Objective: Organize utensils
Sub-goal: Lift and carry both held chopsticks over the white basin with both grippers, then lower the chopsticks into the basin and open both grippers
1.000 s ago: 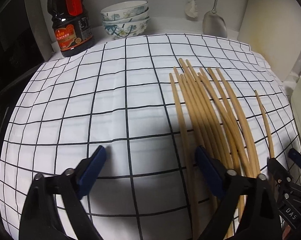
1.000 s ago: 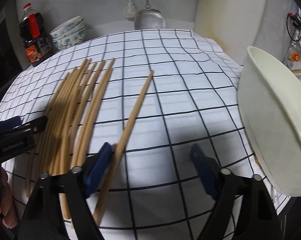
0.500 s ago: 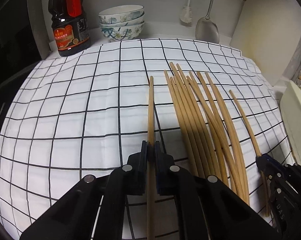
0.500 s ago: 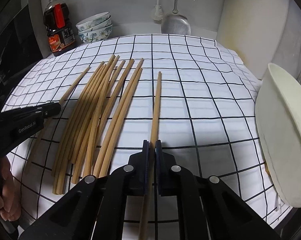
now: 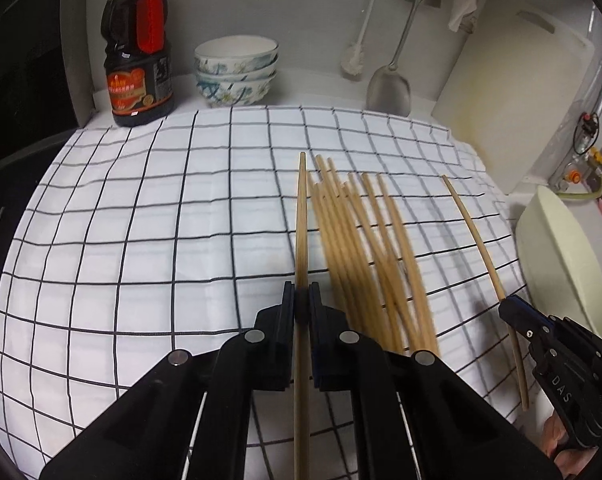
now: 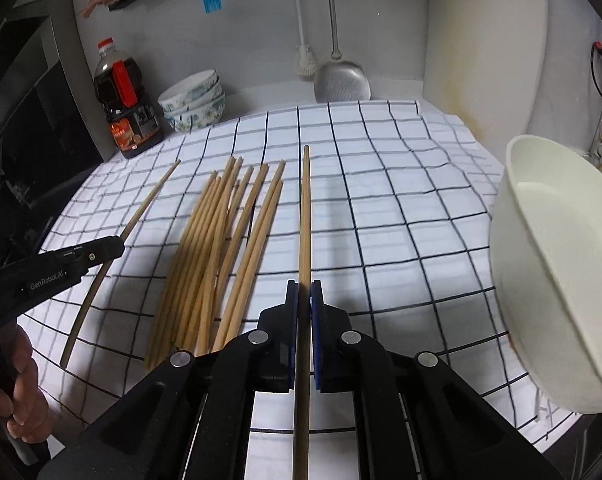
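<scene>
A: Wooden chopsticks, all of them. Each pair of tongs was clenched on a single stick. The left gripper (image 5: 301,306) pinched the left-hand chopstick (image 5: 301,216), which ran straight ahead between its fingers. The right gripper (image 6: 304,292) pinched the right-hand chopstick (image 6: 305,208) the same way.

B: And the rest?

A: The loose bundle of chopsticks (image 6: 221,248) lay on the checked cloth (image 6: 381,208) between the two tongs, to the right of the left gripper's stick and to the left of the right one's. It was fanned out and untidy, with none of it sorted.

B: So how far along was it?

A: Early, by my reckoning. Two sticks were picked out, and I couldn't tell whether either was clear of the cloth. No holder for them was in sight, only a white bowl (image 6: 557,272) just right of the right gripper, tilted at the cloth's edge.

B: Anything beyond?

A: Well ahead of both tongs, by the wall, stood a dark sauce bottle (image 5: 139,60) and stacked patterned bowls (image 5: 237,72), and a metal spatula (image 5: 389,88) hung there.
</scene>
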